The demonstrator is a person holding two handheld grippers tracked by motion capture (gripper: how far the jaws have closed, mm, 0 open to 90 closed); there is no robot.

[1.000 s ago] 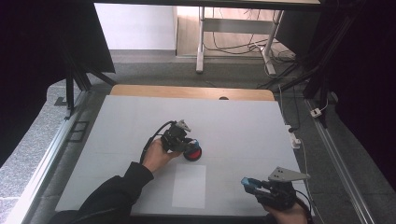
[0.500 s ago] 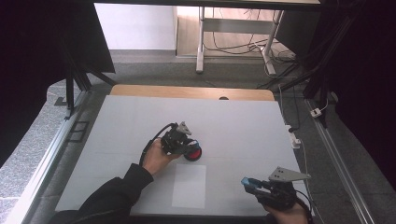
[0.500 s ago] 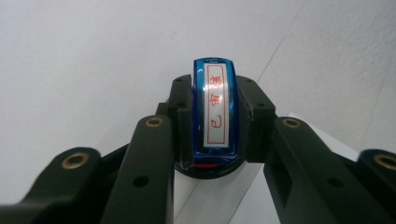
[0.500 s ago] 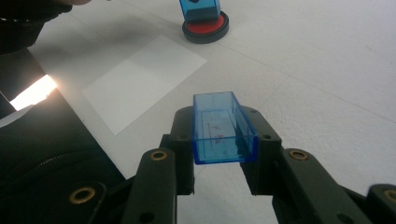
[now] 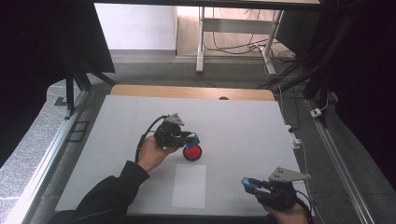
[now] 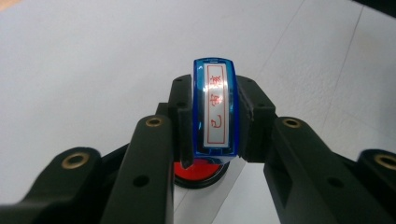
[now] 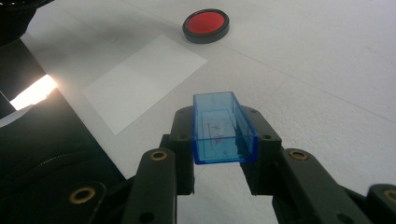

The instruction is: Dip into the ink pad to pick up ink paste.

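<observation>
The left gripper [image 5: 191,138] is holding a blue stamp [image 6: 215,108] between its fingers [image 6: 183,122], which are pressing on the stamp's two long sides; the label with red characters is facing the left gripper view's camera. The stamp is hanging just above the red ink pad [image 5: 192,152], which is lying open on the white counter [image 5: 243,121], and the pad's red face is peeking out beneath the stamp in the left gripper view. The right gripper [image 5: 247,183], resting near the counter's front edge, is pinching the stamp's clear blue cap [image 7: 223,127], well apart from the pad. A white sheet of paper [image 5: 189,185] is lying between the two grippers, and no print is showing on it. Judging from this, uncapping is done and inking is under way; pressing the stamp on the paper and recapping appear to be remaining.
</observation>
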